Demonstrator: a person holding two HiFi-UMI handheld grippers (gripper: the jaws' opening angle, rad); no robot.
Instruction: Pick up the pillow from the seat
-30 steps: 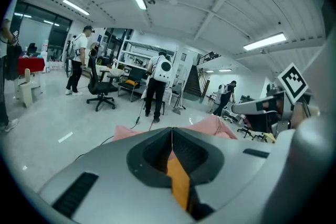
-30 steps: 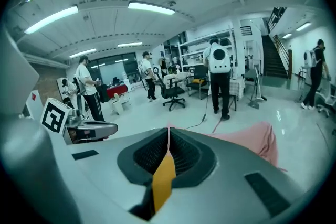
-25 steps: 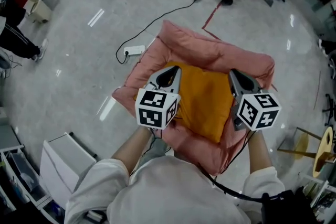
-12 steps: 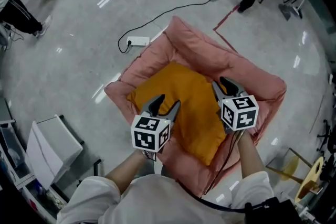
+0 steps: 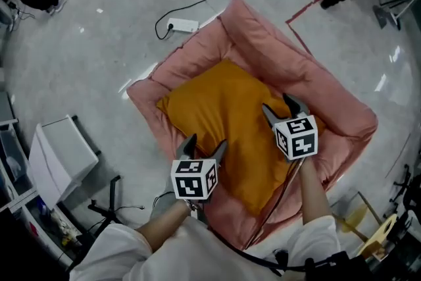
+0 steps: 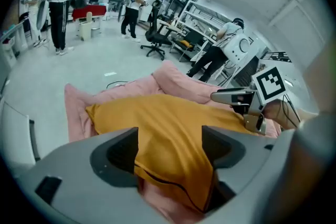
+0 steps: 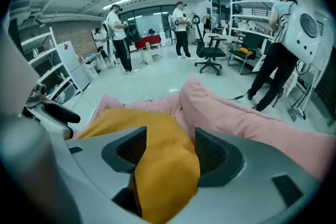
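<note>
Left gripper [image 5: 203,145] is holding its jaws wide, having just been opening them, with the near corner of the soft orange fabric pillow [image 5: 220,112] sitting loose between them. Right gripper [image 5: 281,107] is likewise spreading open around a fold at the pillow's right edge. The pillow is lying inside the padded pink cushion seat [image 5: 289,66] on the glossy grey floor [image 5: 99,43].

The seat [image 5: 316,85] is hidden in the middle by the pillow [image 5: 223,108]; its near rim is partly covered by the person's arms [image 5: 314,197].
</note>
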